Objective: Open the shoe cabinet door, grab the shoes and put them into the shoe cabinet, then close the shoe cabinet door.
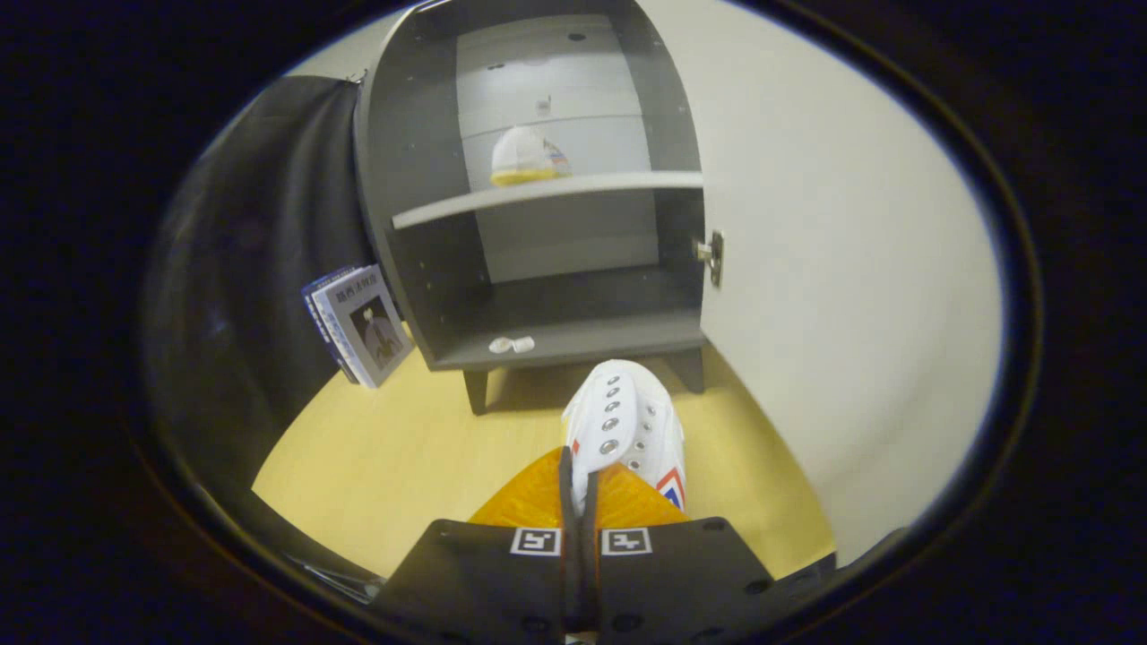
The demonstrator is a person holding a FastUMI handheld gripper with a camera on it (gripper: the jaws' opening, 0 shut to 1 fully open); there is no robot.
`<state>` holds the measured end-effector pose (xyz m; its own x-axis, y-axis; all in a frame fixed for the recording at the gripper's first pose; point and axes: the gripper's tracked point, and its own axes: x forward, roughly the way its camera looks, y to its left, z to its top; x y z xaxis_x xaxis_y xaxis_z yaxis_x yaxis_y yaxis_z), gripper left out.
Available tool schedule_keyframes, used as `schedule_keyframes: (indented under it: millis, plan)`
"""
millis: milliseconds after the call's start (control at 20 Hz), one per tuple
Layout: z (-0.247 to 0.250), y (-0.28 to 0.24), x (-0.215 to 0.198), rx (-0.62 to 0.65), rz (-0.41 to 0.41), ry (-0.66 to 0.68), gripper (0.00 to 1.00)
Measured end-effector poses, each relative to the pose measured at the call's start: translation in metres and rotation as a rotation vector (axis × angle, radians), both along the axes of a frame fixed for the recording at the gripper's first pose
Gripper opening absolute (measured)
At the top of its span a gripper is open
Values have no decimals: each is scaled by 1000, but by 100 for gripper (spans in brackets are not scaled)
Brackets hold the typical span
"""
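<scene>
My gripper point(579, 488) is shut on a white shoe point(627, 421) with metal eyelets, pinching its upper edge; the toe points ahead toward the cabinet. The shoe hangs above the yellow floor point(394, 448), just short of the grey shoe cabinet point(421, 206). The cabinet's white door point(833, 269) stands open to the right, its metal handle point(712, 255) showing at the door's edge. A second white shoe point(527, 157) with a yellow sole rests on the upper shelf point(547, 193). The lower shelf point(573, 336) holds only a small white object point(511, 344) near its front edge.
Some books or magazines point(358, 327) lean against the dark cloth wall to the left of the cabinet. The cabinet stands on short legs point(475, 391). The open door closes off the right side.
</scene>
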<state>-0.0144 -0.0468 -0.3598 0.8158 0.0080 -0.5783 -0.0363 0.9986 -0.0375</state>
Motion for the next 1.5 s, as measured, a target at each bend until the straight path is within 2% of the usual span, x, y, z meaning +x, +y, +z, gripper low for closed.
schedule_keyframes:
  millis: [300,500,700,1150,1500]
  plan:
    - [125,21,36,-89,0,-127,2]
    - [166,32,78,-130,28,-195,2]
    - [174,30,133,-125,46,-216,2]
    - [160,18,273,-176,103,-170,2]
    - [129,12,349,-201,134,-114,2]
